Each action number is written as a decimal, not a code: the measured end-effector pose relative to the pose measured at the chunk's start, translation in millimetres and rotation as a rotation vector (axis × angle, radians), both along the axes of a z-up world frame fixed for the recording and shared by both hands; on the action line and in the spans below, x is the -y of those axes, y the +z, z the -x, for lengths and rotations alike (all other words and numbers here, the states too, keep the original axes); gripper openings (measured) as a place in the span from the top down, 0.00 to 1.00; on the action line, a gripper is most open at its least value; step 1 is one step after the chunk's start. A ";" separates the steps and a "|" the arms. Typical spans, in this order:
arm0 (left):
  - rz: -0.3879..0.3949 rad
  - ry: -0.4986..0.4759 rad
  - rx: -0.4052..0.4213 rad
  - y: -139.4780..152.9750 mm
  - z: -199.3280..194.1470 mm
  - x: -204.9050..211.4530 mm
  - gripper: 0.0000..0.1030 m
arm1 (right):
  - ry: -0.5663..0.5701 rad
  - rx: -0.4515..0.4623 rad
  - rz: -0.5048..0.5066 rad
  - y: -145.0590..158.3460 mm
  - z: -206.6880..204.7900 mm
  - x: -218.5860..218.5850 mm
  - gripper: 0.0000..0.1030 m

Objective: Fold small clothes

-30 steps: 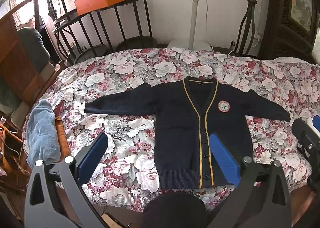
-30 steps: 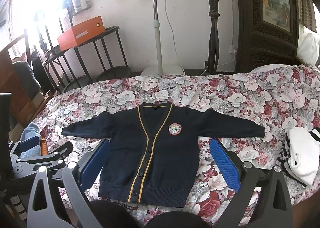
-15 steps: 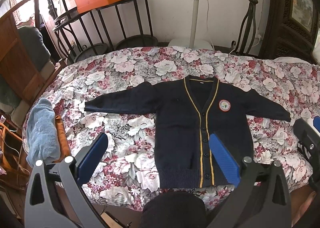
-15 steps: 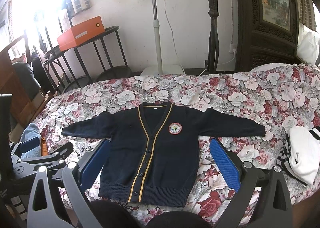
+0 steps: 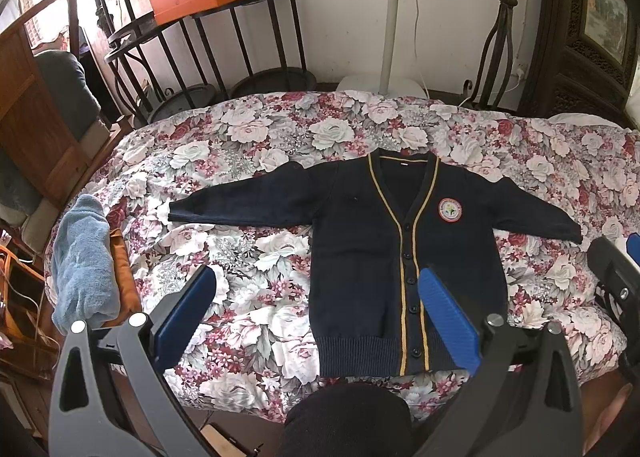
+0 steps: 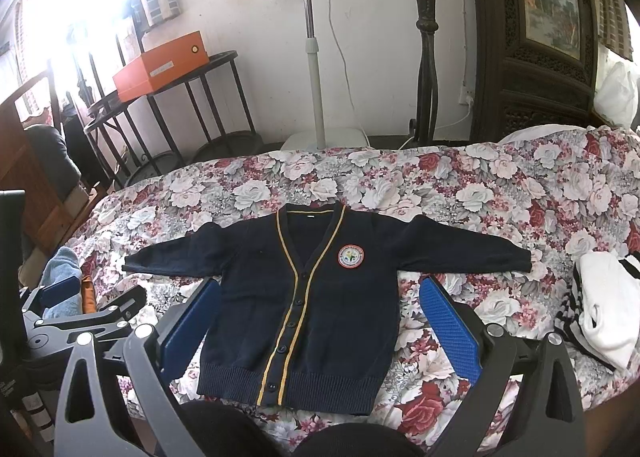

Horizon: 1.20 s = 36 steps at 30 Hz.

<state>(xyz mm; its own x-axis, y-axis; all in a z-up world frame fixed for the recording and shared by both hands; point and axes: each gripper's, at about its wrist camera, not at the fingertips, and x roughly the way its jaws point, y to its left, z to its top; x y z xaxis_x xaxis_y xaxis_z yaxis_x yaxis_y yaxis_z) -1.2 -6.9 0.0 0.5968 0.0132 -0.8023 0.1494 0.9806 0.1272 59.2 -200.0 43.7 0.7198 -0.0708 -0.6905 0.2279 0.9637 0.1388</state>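
Navy knitted cardigan with yellow trim (image 5: 368, 257) lying flat, sleeves spread, on floral bed (image 5: 248, 257); left tongs (image 5: 316, 297) and right tongs (image 6: 320, 309) held apart above it.

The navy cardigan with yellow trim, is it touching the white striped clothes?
Apart. The right wrist view shows flowered bedspread between the cardigan's sleeve cuff and the white striped clothes.
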 end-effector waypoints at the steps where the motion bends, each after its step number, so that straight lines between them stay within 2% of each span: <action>1: 0.001 0.000 -0.001 0.3 -0.2 -0.5 0.04 | 0.001 0.000 -0.001 -0.1 0.0 0.1 0.03; 36: -0.002 0.000 -0.011 0.3 -2.4 -0.2 0.05 | 0.000 -0.004 -0.008 -1.4 -0.9 3.5 0.03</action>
<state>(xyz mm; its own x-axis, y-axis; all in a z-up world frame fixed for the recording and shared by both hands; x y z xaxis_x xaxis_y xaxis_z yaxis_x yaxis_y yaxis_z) 1.2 -6.6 0.3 0.5881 0.0152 -0.8086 0.1506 0.9803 0.1280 60.1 -203.5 42.3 0.7168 -0.0654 -0.6942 0.2286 0.9626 0.1453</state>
